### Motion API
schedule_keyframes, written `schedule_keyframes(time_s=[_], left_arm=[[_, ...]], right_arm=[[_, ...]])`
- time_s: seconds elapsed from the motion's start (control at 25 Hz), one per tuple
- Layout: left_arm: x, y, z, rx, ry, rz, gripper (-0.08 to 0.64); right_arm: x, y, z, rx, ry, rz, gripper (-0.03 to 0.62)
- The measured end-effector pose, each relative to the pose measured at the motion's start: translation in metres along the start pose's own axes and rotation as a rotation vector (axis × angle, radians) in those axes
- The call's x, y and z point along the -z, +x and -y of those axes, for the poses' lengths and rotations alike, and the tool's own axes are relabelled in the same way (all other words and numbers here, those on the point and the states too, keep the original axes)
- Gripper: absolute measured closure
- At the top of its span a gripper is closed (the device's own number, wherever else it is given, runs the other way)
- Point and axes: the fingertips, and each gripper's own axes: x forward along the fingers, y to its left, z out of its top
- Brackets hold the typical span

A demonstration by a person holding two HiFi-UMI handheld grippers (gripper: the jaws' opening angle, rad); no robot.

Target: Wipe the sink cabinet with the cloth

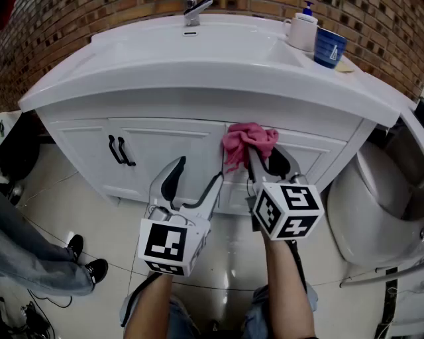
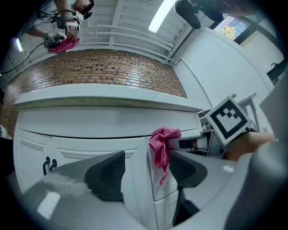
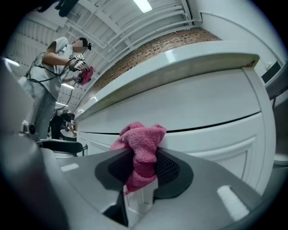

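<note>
A bunched pink cloth [image 1: 246, 140] presses against the upper front of the white sink cabinet [image 1: 165, 152], just under the basin's rim. My right gripper [image 1: 260, 159] is shut on the cloth [image 3: 141, 155], its jaws clamping the wad from both sides. My left gripper [image 1: 199, 177] hangs open a little lower and to the left, in front of the cabinet doors, nothing between its fingers. In the left gripper view the cloth [image 2: 162, 146] dangles over the cabinet front [image 2: 90, 134] beside the right gripper's marker cube [image 2: 229, 119].
Black door handles [image 1: 120, 151] sit on the left cabinet door. A tap [image 1: 194, 12], a white soap dispenser [image 1: 302, 28] and a blue cup [image 1: 329, 46] stand on the basin top. A toilet [image 1: 377, 198] is close at right. Another person's feet [image 1: 86, 261] are at left.
</note>
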Motion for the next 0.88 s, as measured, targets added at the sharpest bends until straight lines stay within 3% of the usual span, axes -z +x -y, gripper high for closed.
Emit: schedule_keyframes(time_s=[0.2, 0.4, 0.64, 0.88], left_arm=[[0.014, 0.011, 0.014, 0.042, 0.062, -0.047, 0.252], [0.013, 0.020, 0.021, 0.044, 0.011, -0.028, 0.252], [0.020, 0.019, 0.021, 0.049, 0.035, -0.053, 0.252], [0.018, 0.012, 0.005, 0.001, 0.024, -0.068, 0.252]], right_arm=[[-0.004, -0.018, 0.041, 0.069, -0.019, 0.000, 0.468], [-0.009, -0.050, 0.105, 0.186, -0.004, 0.004, 0.466], [-0.013, -0.095, 0.185, 0.376, 0.064, 0.035, 0.466], [-0.015, -0.094, 0.176, 0.424, 0.043, 0.050, 0.471]])
